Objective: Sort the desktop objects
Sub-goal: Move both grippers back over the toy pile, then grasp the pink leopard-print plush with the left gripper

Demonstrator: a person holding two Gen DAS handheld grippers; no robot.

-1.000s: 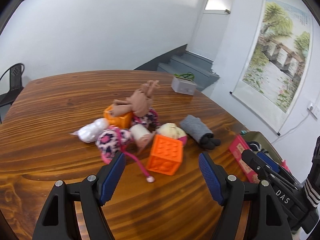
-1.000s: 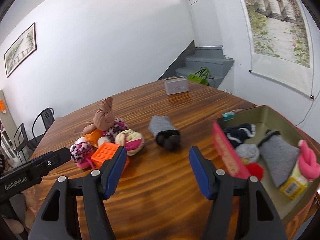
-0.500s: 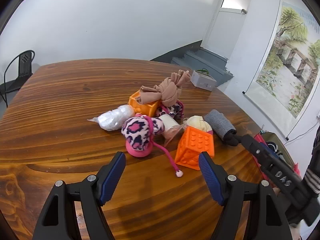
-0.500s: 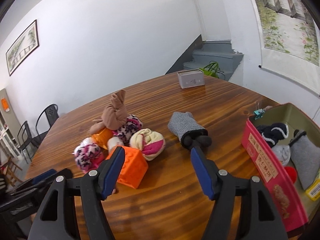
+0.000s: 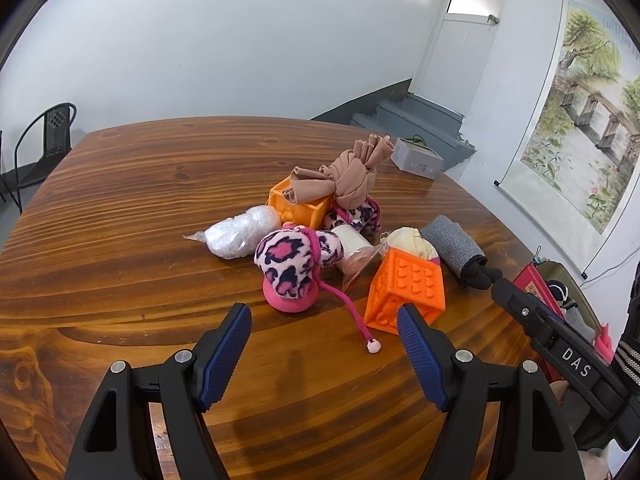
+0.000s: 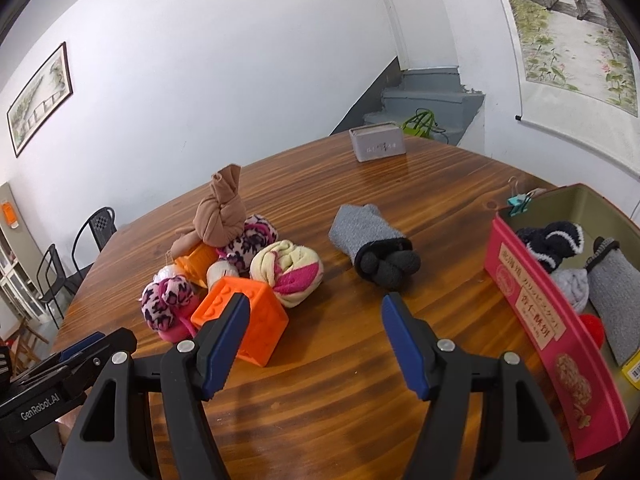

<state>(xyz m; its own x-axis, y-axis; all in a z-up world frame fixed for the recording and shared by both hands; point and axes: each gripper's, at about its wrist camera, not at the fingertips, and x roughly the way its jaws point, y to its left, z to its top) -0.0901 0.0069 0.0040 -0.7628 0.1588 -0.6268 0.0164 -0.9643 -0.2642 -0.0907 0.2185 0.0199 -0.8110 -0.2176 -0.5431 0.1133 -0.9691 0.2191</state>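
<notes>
A heap of things lies mid-table: an orange studded cube (image 5: 406, 294) (image 6: 240, 314), a pink leopard-print sock ball (image 5: 292, 270) (image 6: 168, 300), a cream and pink sock ball (image 6: 288, 272), a second orange cube (image 5: 298, 204) under a tan knotted stocking (image 5: 348, 178) (image 6: 222, 214), and a clear plastic wrapped roll (image 5: 240, 232). A grey and black rolled sock (image 6: 374, 242) (image 5: 460, 250) lies apart to the right. My left gripper (image 5: 324, 318) is open, short of the leopard ball and the cube. My right gripper (image 6: 316, 308) is open with nothing between its fingers.
A pink-sided box (image 6: 536, 312) at the right edge holds several socks. A small grey box (image 6: 378, 144) stands at the far side of the table. Black chairs (image 5: 48, 140) are beyond the left edge. The wooden table (image 5: 140, 208) has bare room left of the heap.
Both grippers have come closer to the heap and lower. The right gripper's jaws stand slightly wider. Nothing on the table has moved.
</notes>
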